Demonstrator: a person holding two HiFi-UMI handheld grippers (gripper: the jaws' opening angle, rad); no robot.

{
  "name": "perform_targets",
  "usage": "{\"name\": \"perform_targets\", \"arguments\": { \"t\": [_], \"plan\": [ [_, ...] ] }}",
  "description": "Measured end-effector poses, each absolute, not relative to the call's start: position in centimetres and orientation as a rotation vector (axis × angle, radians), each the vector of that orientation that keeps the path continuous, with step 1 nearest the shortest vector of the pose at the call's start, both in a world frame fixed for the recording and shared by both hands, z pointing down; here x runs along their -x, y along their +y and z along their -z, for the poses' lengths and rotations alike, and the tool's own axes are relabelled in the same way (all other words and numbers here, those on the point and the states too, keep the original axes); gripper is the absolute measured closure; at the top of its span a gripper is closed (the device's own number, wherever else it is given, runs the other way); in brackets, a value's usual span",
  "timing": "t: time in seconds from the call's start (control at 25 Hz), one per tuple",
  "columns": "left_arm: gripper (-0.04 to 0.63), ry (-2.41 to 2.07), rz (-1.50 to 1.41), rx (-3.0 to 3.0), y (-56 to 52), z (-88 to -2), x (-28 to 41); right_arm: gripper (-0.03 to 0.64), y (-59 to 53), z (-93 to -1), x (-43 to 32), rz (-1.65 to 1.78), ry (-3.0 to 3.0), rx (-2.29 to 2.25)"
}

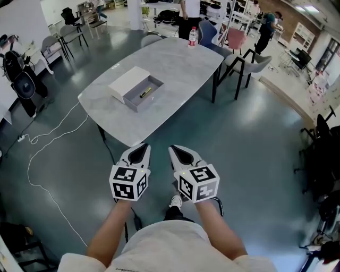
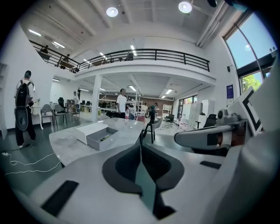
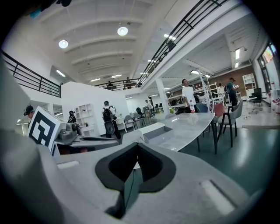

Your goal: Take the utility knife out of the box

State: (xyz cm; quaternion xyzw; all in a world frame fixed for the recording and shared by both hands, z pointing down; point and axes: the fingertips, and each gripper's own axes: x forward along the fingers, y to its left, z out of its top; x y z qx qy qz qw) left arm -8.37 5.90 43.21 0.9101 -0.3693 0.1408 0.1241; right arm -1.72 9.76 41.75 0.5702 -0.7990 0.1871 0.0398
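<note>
ahead of both grippers and well apart from them, the utility knife (image 1: 145,92) lies inside the open grey box (image 1: 131,102), a thin dark and yellow shape on the tray's floor. a white lid (image 1: 127,82) sits against the box on the side farther to the left of the grippers, touching it. both rest near the closer end of a pale marbled counter (image 1: 180,66). at the counter's far end, much farther from the grippers, a bottle with a red cap (image 1: 193,36) stands upright, and a person in a white top (image 1: 189,10) stands just beyond it. a grey chair (image 1: 256,64) and a pink chair (image 1: 235,38) sit by the far right end.

the left gripper (image 1: 142,147) has its jaws pressed together with nothing between them. the right gripper (image 1: 173,150) is closed and empty as well. the two are held side by side, short of the counter's near edge, over a dark green floor (image 1: 249,138), both aimed toward the counter. a white cable (image 1: 38,159) trails over the floor to the left of the left gripper.
</note>
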Motion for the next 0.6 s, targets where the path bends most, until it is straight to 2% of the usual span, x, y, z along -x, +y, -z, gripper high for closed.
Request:
{"name": "perform_targets", "arguments": {
  "t": [0.6],
  "plan": [
    [0.575,-1.132,-0.466,-2.606,0.1,-43.8,0.3,0.612,3.4,-42.3,-6.5,-0.637,-2.499,-1.691]
  ]
}}
